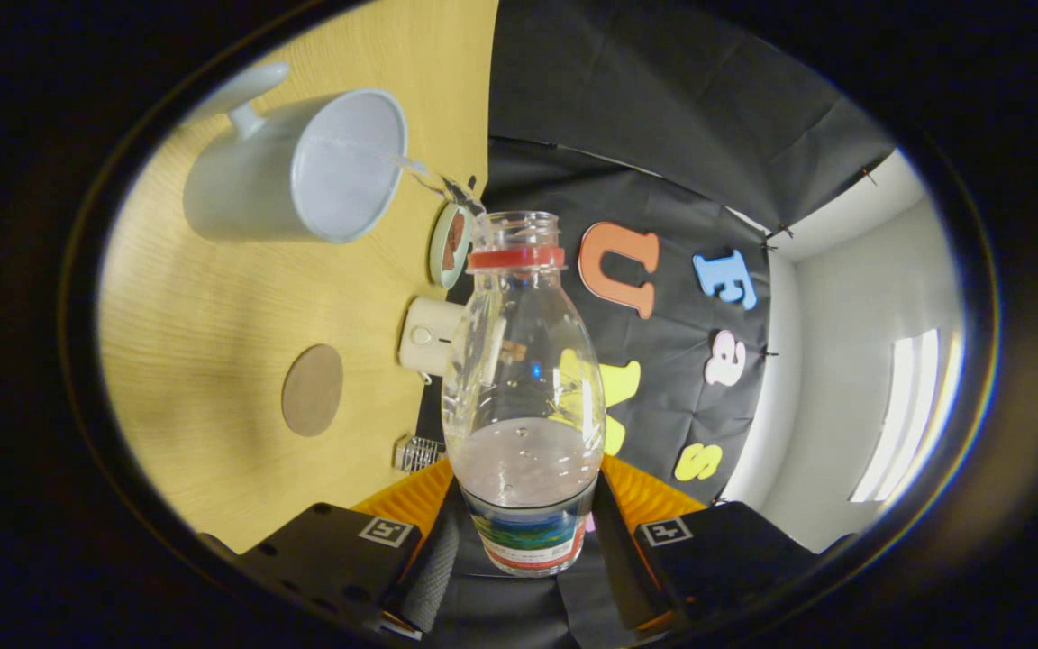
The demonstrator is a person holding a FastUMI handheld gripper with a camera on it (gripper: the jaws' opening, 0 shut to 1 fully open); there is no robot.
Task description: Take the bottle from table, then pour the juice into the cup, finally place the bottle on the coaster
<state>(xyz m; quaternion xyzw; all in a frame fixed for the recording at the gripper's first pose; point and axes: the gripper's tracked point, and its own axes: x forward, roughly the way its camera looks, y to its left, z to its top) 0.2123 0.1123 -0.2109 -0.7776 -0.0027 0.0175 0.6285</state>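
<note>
We see the gripper (523,541) clamped on the clear plastic bottle (523,397), one finger pressing each side of its labelled lower body, the view rolled so the wooden table (213,297) stands to one side. The bottle is uncapped, a red ring around its neck, and a shallow pool of pale liquid sits low inside it. Its label shows bands of colour; we cannot read any writing on it.

Beyond the fingers and off toward the table side, the white cup (303,171) faces us mouth-on, its handle at the far side, and what it holds we cannot tell. The round brown coaster (313,389) lies on bare wood nearer the fingers, well apart from the cup, with open tabletop between them. Along the table's far edge, against the booth wall, stand a small white box (427,335), a round dish (450,243) with something reddish in it, and a small clear ribbed object (417,452).
</note>
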